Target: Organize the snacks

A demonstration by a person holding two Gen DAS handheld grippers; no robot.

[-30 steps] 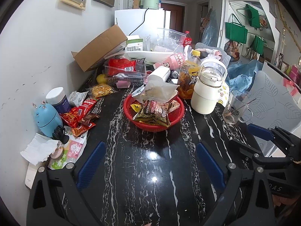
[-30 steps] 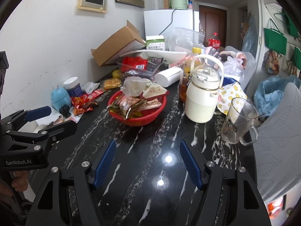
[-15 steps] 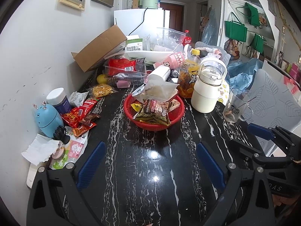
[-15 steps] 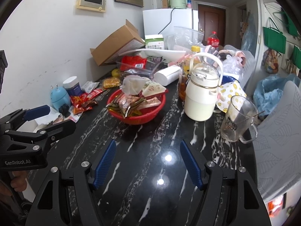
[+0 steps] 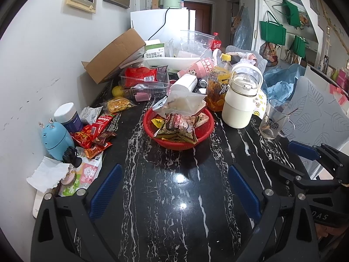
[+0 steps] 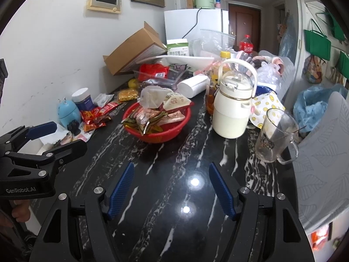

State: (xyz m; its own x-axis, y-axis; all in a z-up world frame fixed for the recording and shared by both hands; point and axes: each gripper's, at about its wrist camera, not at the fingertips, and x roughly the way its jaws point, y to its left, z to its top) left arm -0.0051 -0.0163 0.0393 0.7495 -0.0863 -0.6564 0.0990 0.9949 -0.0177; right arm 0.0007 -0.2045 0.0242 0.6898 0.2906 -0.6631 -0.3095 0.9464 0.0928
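Note:
A red basket [image 5: 202,134] [image 6: 172,131] full of snack packets stands mid-table on the black marble top. Loose red snack packets [image 5: 96,131] [image 6: 96,115] lie by the left wall, and a yellow snack bag [image 5: 118,104] lies behind them. My left gripper [image 5: 174,174] is open and empty, well short of the basket. My right gripper [image 6: 171,174] is open and empty, also short of the basket. Each gripper shows at the edge of the other's view.
A white kettle-shaped jug [image 5: 240,102] [image 6: 232,104], a glass mug [image 5: 273,120] [image 6: 273,137] and an orange drink bottle [image 5: 217,87] stand right of the basket. A blue gadget [image 5: 56,139], a jar [image 5: 67,115], a tissue [image 5: 48,174] and a cardboard box [image 5: 113,54] line the left wall.
Both views have drawn back very slightly from the basket. Nothing on the table has moved and both grippers stay open.

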